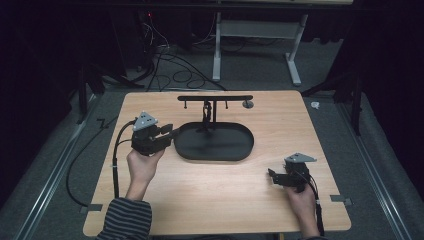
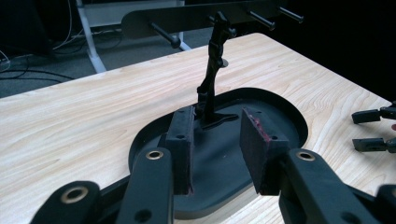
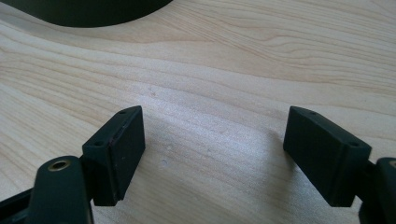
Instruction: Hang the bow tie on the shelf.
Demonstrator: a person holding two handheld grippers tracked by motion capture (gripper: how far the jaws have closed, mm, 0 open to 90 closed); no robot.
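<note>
A black oval tray (image 1: 227,150) lies mid-table, and a black stand rises from its back: an upright post (image 1: 207,116) under a crossbar (image 1: 215,98) with short pegs. My left gripper (image 1: 172,131) is at the tray's left end, pointing right. In the left gripper view its jaws (image 2: 217,140) are open over the tray's rim (image 2: 140,144), empty, with the post (image 2: 210,79) farther off between them. My right gripper (image 1: 271,176) hovers low over bare wood at the front right, to the right of the tray. Its jaws (image 3: 212,135) are wide open and empty.
The wooden table (image 1: 210,200) has its front edge close to both hands. The tray's edge (image 3: 88,14) appears at the top left of the right gripper view. Behind the table, cables (image 1: 175,70) and a white table frame (image 1: 255,45) are on the grey floor.
</note>
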